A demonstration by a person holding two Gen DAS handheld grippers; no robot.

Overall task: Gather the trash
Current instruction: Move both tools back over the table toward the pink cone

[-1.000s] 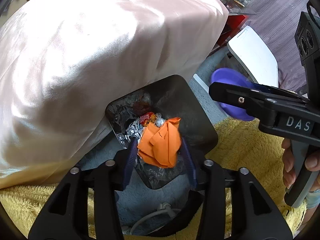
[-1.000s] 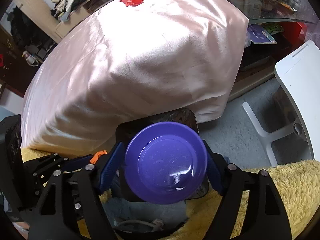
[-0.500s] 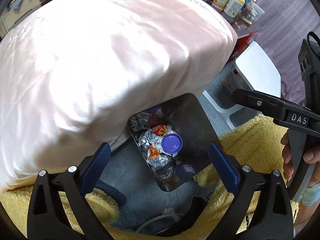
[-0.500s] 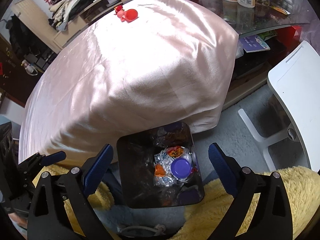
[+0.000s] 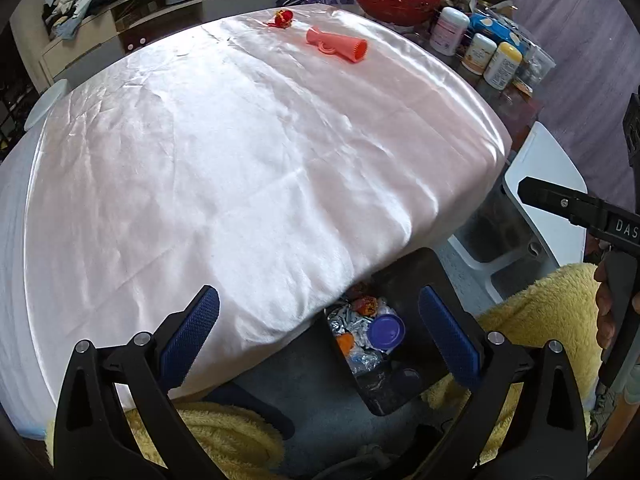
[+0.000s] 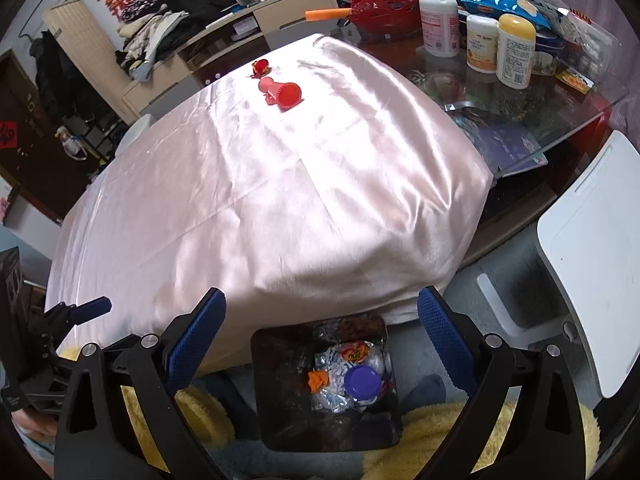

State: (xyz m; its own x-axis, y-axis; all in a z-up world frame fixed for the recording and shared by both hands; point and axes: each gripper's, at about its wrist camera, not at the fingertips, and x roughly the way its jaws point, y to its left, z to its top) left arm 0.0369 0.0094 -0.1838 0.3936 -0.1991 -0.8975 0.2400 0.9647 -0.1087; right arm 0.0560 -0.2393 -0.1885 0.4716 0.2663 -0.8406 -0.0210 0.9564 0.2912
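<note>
Grippers empty above the bin

Your left gripper (image 5: pixel 319 332) stands with its jaws spread wide and nothing between them; the same holds for your right gripper (image 6: pixel 320 332), jaws apart and empty. Both point down toward the black trash bin (image 6: pixel 280 344) on the grey floor, at the foot of the table draped in a pink satin cloth (image 6: pixel 280 184). Inside the bin you have a purple lid (image 6: pixel 363 381), an orange paper scrap (image 6: pixel 317 380) and crumpled foil wrappers (image 6: pixel 334 364). On the cloth, well apart from the bin, a red ribbed cup (image 6: pixel 282 94) lies on its side, with a small red crumpled piece (image 6: pixel 260 67) just beside it. Yellow plush fabric (image 6: pixel 440 432) lies around the bin's near side.
</note>
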